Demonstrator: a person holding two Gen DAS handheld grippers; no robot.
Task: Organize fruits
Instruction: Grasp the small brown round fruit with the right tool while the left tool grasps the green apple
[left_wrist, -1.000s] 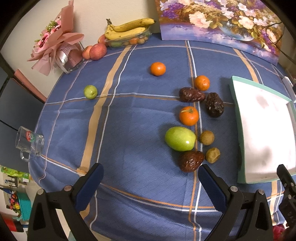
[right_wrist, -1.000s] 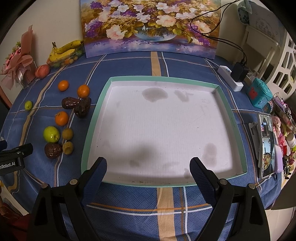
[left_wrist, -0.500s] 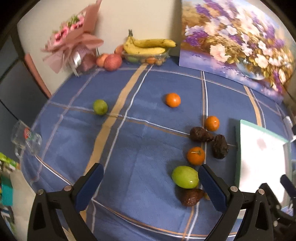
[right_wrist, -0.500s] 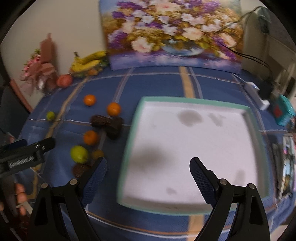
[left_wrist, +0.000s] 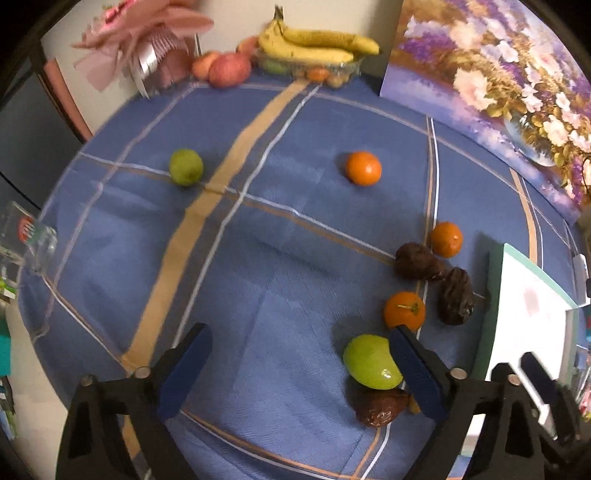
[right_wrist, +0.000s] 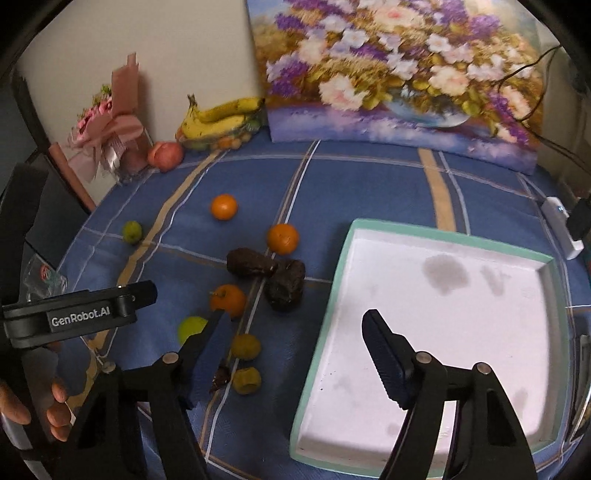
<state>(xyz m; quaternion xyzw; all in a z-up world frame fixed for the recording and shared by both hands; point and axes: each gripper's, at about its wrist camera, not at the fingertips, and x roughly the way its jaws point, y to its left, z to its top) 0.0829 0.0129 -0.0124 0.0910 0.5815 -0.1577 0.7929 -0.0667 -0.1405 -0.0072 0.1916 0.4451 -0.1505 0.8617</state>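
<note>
The left gripper (left_wrist: 299, 369) hangs above the blue cloth with its fingers spread wide and nothing between them; its right finger (left_wrist: 415, 373) overlaps the edge of the green mango (left_wrist: 371, 362) in the left wrist view, so the nearest fruit lies just off to that side rather than centred in the gap. The mango's long axis runs slantwise, from upper left down to lower right, roughly in line with that finger. Beside it sit a dark date (left_wrist: 380, 406) nearer the camera and a stemmed tangerine (left_wrist: 404, 310) farther off. The right gripper (right_wrist: 295, 354) is likewise spread and empty, poised over the near left rim of the empty white tray (right_wrist: 332, 295), its left finger (right_wrist: 210, 350) in front of the fruit cluster. The left gripper looks the nearer to the mango; a small shift toward its right should centre the fruit. Both tools tilt forward and down toward the table.
</note>
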